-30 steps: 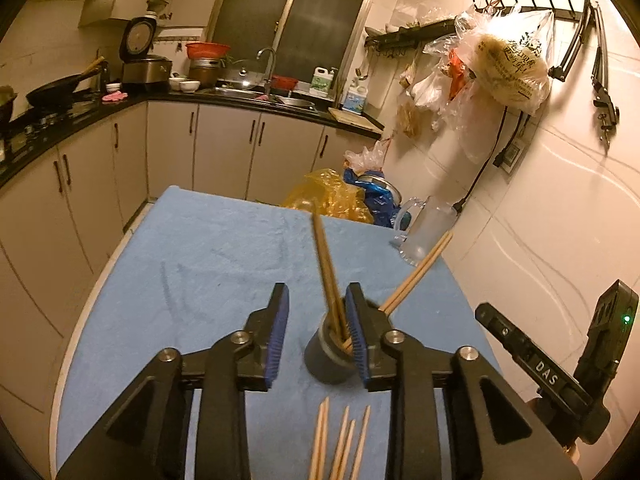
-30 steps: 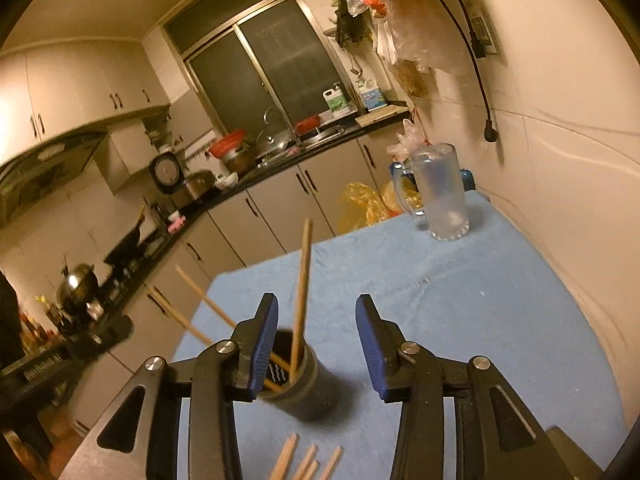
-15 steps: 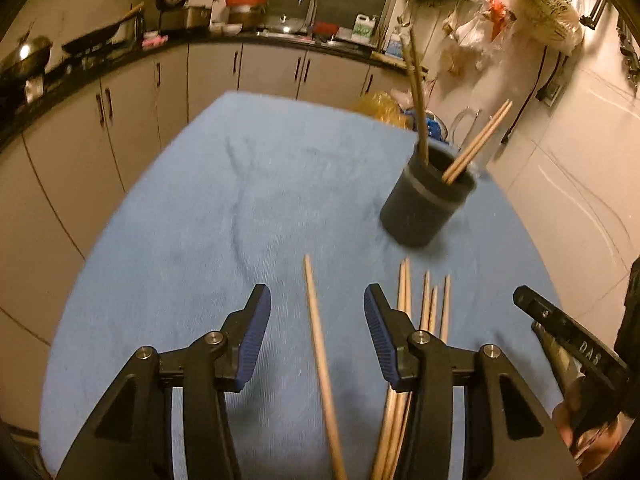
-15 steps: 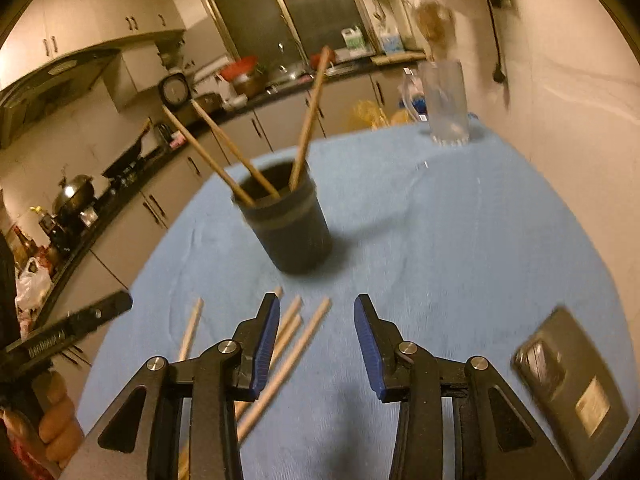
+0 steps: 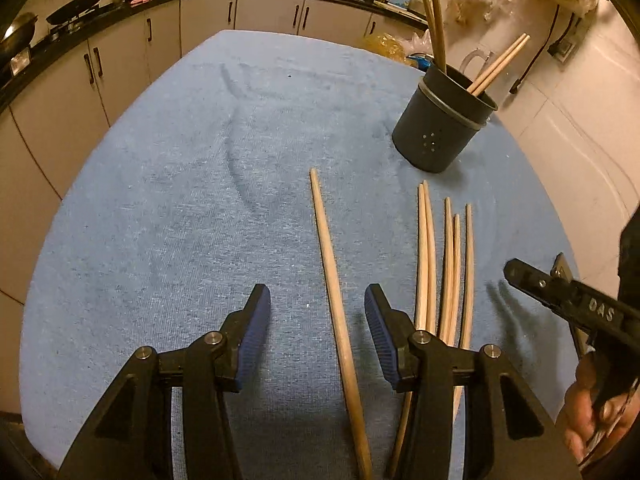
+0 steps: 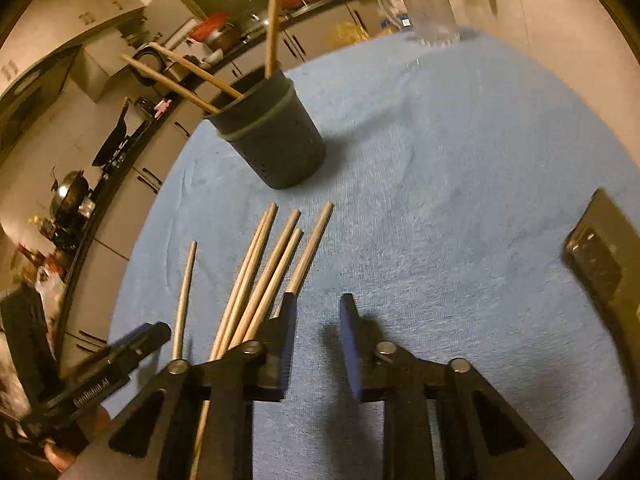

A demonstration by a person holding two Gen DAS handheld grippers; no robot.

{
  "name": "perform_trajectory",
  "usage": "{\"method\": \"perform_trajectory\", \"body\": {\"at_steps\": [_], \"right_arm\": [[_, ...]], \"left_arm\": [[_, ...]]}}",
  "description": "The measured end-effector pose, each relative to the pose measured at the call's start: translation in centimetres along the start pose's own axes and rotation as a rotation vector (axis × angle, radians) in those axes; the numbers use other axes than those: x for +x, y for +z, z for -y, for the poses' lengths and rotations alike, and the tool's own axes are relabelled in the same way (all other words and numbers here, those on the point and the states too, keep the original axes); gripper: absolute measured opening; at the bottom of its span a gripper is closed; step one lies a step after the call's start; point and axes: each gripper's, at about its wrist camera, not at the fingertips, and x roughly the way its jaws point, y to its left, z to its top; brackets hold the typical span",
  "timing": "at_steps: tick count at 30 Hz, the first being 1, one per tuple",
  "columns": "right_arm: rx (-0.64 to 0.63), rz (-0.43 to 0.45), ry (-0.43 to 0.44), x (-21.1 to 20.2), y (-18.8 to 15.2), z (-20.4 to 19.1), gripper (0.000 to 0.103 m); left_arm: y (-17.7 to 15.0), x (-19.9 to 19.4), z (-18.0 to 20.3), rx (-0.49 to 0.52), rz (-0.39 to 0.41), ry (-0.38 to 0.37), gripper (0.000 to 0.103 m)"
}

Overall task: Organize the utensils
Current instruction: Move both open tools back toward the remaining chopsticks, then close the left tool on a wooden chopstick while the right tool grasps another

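Observation:
A dark utensil cup stands on the blue cloth and holds several wooden chopsticks; it also shows in the right wrist view. One single chopstick lies between the jaws of my open left gripper, which hovers just above it. A bundle of several loose chopsticks lies to its right. In the right wrist view this bundle lies left of my open, empty right gripper, and the single chopstick lies farther left.
The table wears a blue cloth. A dark phone lies at the right. A clear glass mug stands at the far edge by the wall. Kitchen cabinets run along the left and back.
Both grippers have pulled back from the cup and dropped low towards the cloth. The left one now straddles the single chopstick; the right one is beside the bundle.

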Motion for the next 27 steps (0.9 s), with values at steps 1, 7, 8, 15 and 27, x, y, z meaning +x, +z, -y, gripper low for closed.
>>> {"method": "perform_trajectory", "body": {"at_steps": [1,7,8,15,27], "right_arm": [[0.006,-0.012,0.002,0.4,0.5,-0.1,0.021],[0.041,-0.102,-0.045,3.5,2.2,-1.0,0.021],[0.044,-0.091,-0.05,3.6,2.4,-1.1,0.02],[-0.117,-0.123,-0.164,4.6,3.0,-3.4,0.009],[-0.237,-0.126,-0.253,2.9,3.7,-1.9,0.006]], "left_arm": [[0.0,0.0,0.0,-0.001,0.003,0.001,0.048],[0.1,-0.1,-0.4,-0.009,0.004,0.007,0.048],[0.1,-0.1,-0.6,-0.011,0.004,0.005,0.048],[0.8,0.2,-0.7,-0.005,-0.012,0.002,0.048],[3.9,3.8,2.0,0.053,-0.14,0.045,0.029]]}}
